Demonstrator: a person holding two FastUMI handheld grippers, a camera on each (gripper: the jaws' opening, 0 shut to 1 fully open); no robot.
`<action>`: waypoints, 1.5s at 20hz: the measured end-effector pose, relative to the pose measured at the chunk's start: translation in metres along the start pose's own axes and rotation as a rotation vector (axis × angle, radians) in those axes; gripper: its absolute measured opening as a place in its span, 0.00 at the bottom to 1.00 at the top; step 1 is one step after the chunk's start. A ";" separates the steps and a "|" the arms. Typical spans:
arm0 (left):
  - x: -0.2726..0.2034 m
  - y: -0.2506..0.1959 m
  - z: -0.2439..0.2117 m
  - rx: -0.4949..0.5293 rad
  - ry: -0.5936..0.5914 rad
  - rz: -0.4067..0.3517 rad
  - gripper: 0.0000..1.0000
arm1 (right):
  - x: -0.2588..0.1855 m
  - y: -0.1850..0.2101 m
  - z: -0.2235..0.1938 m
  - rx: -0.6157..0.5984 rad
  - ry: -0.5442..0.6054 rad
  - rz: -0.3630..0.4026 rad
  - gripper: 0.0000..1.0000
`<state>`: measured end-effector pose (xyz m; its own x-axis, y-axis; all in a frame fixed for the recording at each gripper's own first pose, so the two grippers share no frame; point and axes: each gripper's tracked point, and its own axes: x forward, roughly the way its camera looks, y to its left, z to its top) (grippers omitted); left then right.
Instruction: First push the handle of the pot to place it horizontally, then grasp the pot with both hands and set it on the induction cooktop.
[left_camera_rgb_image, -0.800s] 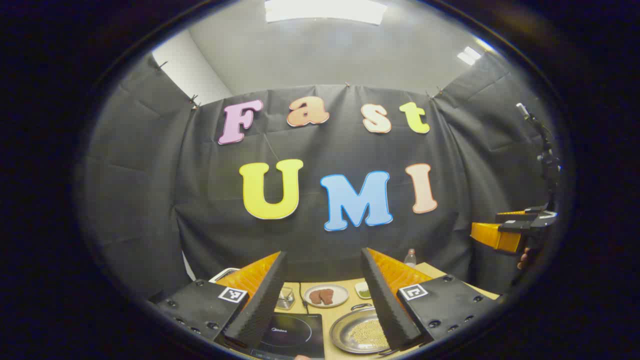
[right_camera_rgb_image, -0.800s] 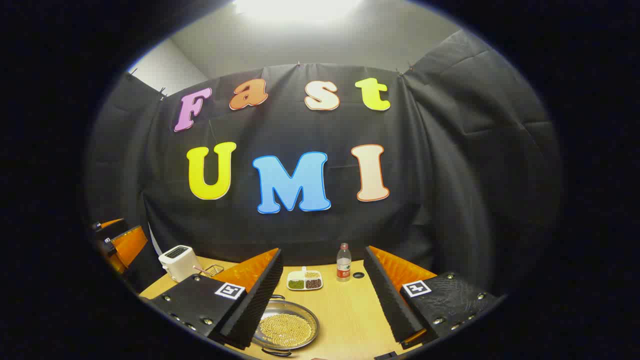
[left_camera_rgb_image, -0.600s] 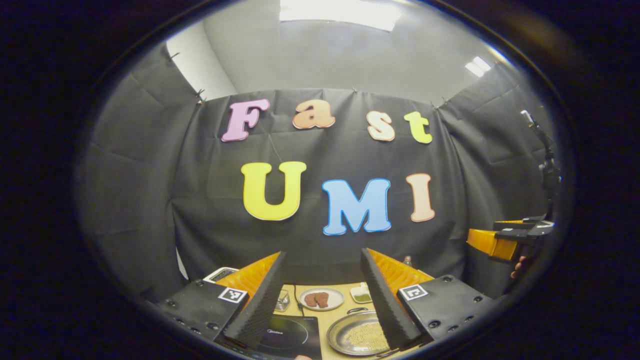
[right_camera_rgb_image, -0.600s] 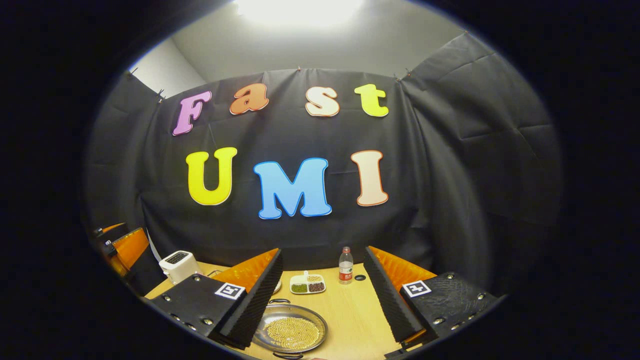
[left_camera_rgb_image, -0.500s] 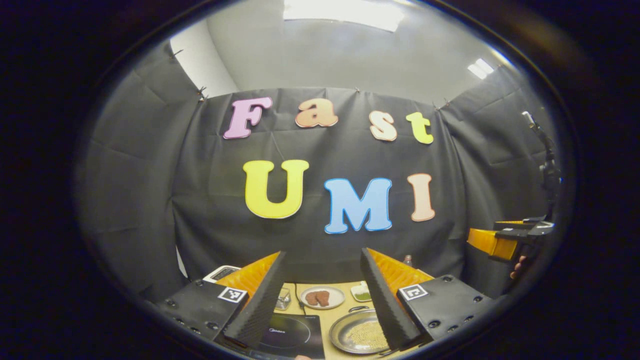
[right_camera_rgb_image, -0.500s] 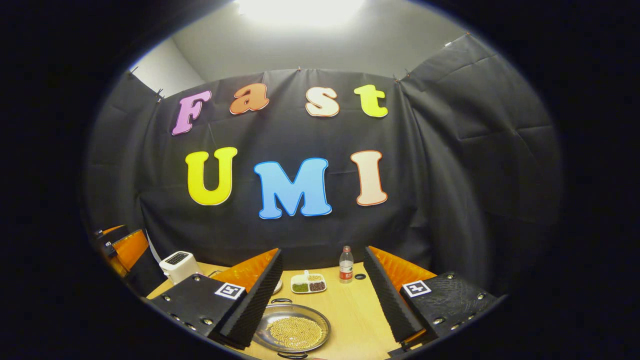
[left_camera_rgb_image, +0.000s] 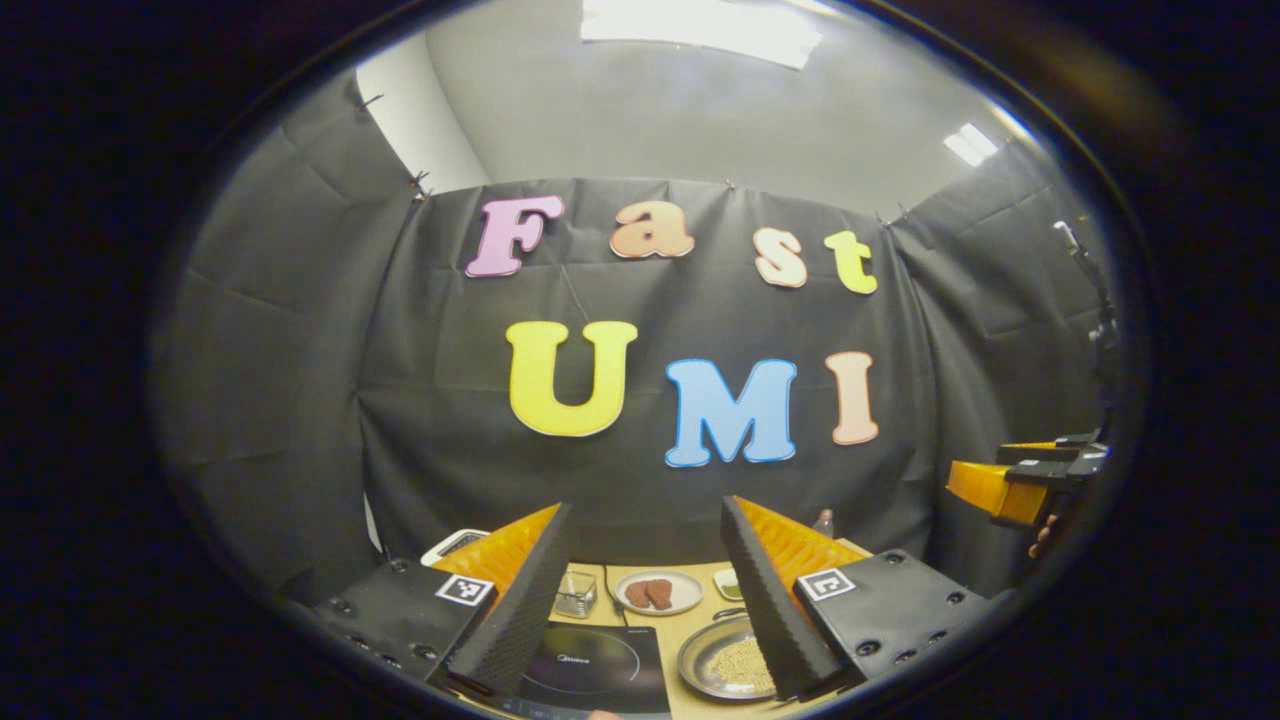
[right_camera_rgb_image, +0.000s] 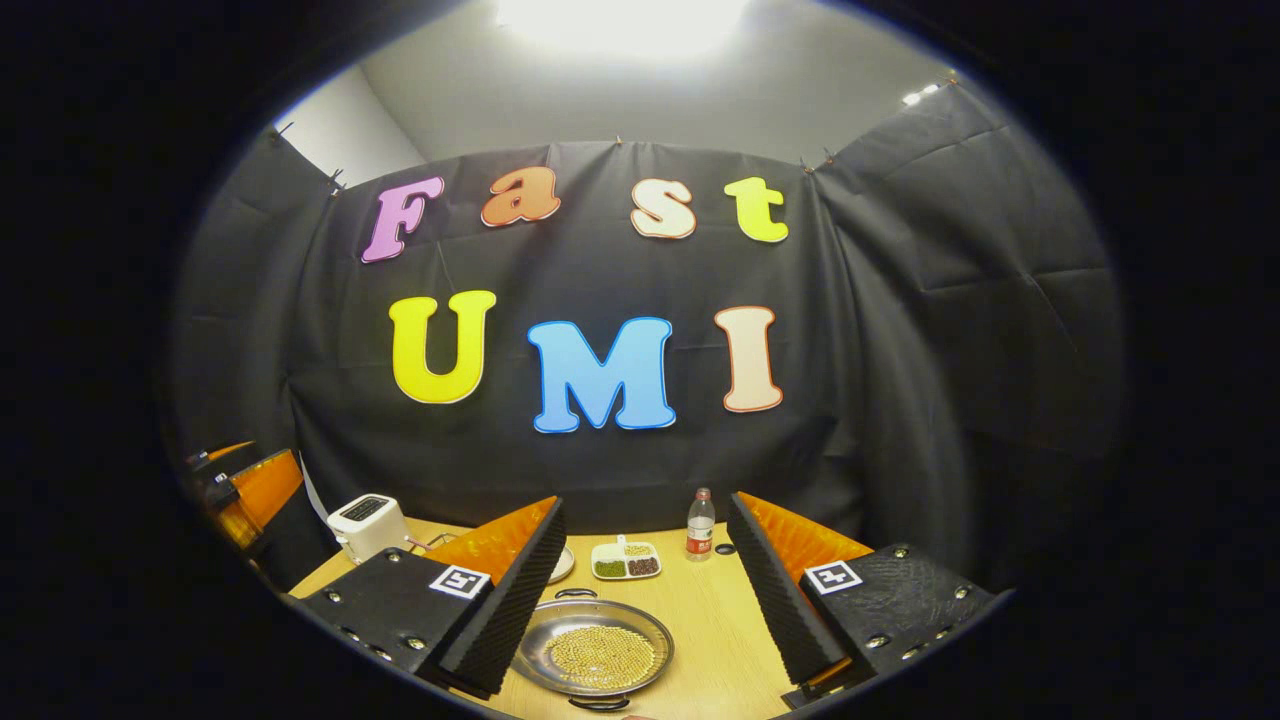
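We hold both claws, left gripper (left_camera_rgb_image: 645, 590) and right gripper (right_camera_rgb_image: 645, 590), spread open above the pot (right_camera_rgb_image: 597, 655), gripping nothing.

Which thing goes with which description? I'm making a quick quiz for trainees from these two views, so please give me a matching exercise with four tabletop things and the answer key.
Things:
1. pot
2. cooktop
3. bottle
4. toaster

Descriptions:
A. white, at the table's left edge
B. holds yellow beans
C. flat, black, bare on top
D. upright near the back wall

Pairs: 1-B, 2-C, 3-D, 4-A
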<state>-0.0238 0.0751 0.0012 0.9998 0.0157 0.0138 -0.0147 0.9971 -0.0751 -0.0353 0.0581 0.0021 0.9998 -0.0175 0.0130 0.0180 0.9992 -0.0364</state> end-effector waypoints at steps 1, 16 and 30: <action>-0.001 0.003 0.006 0.002 -0.012 0.007 0.99 | 0.002 0.002 -0.006 -0.005 0.016 0.012 0.99; 0.022 -0.011 -0.022 0.053 0.053 0.058 0.99 | 0.025 0.044 -0.159 0.076 0.535 0.313 0.37; 0.051 0.006 -0.058 0.030 0.131 0.101 0.91 | 0.011 0.090 -0.287 0.096 0.983 0.496 0.07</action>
<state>0.0278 0.0779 -0.0562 0.9866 0.1078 -0.1221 -0.1134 0.9928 -0.0398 -0.0196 0.1375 -0.2873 0.4705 0.4065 -0.7832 -0.3460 0.9015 0.2601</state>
